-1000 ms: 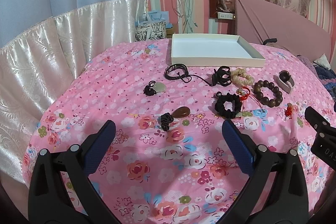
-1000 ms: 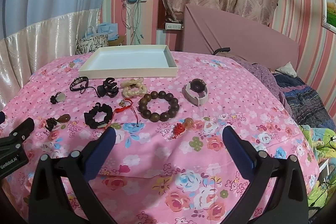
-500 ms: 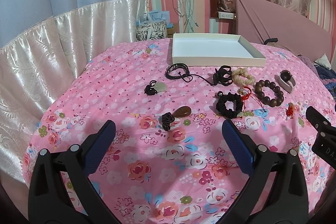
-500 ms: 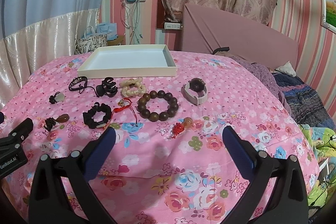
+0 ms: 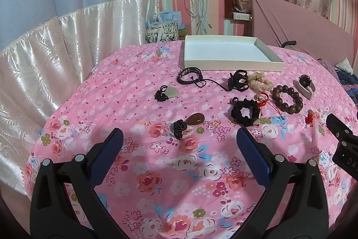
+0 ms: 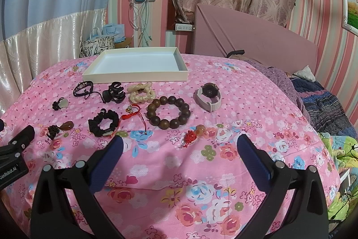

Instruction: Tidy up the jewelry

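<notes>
Jewelry lies spread on a pink floral bedspread in front of an empty white tray (image 5: 232, 65) (image 6: 134, 77). Nearest my open left gripper (image 5: 180, 138) is a brown teardrop pendant (image 5: 195, 119) with a dark knot. A black scrunchie (image 5: 245, 112) (image 6: 104, 123), wooden bead bracelet (image 5: 287, 99) (image 6: 168, 112), red cord charm (image 6: 194, 134), cream scrunchie (image 6: 141, 93), black claw clip (image 6: 114, 93), black cord bracelet (image 5: 189, 75), pale jade pendant (image 5: 166, 92) and a watch (image 6: 209, 97) lie beyond. My right gripper (image 6: 180, 145) stands open just short of the red charm, holding nothing.
The bed drops off at the left toward a white satin curtain (image 5: 56, 55). A pink headboard (image 6: 257, 41) and rumpled blankets (image 6: 329, 104) lie to the right. A bag (image 5: 162, 31) and hanging cables (image 6: 139, 15) are behind the tray.
Both views have shifted only slightly; the jewelry sits a touch farther right in the left wrist view. Nothing was picked up or moved.
</notes>
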A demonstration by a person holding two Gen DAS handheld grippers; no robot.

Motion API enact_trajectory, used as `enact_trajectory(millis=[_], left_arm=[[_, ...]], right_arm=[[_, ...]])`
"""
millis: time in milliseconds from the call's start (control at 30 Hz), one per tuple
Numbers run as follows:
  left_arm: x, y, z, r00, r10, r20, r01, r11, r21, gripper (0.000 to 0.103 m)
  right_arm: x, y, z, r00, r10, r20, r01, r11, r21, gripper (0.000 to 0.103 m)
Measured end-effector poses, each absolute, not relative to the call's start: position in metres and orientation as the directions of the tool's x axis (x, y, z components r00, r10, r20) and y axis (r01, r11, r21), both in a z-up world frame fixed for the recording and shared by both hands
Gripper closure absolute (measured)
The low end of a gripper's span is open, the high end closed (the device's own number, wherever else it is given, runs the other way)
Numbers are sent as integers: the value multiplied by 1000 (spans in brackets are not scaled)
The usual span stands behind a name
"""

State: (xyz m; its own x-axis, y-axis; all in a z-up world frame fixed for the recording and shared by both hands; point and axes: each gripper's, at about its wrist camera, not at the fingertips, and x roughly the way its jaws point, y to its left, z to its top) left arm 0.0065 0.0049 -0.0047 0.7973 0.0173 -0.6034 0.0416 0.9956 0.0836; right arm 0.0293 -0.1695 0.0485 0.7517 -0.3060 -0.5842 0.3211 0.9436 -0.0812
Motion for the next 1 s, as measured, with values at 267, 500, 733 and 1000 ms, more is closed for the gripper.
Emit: enact_trajectory(millis=[267,500,733,1000], left_arm=[[6,5,-5,798,18,-603,40,996,83,3],[7,5,-5,797,16,-604,42,996,82,3],[6,6,-6,796,15,-605,42,996,81,3],[13,11,-11,785,-1,-619,53,996,65,3]], right_arm=[[29,-171,48,752,-305,-585,321,944,-80,2],[29,-170,48,751,-304,-586,320,944,-80,2],[29,-170,47,751,-305,-586,321,944,-81,2],[31,-173,39,759,-281,-588,298,952,-71,2]])
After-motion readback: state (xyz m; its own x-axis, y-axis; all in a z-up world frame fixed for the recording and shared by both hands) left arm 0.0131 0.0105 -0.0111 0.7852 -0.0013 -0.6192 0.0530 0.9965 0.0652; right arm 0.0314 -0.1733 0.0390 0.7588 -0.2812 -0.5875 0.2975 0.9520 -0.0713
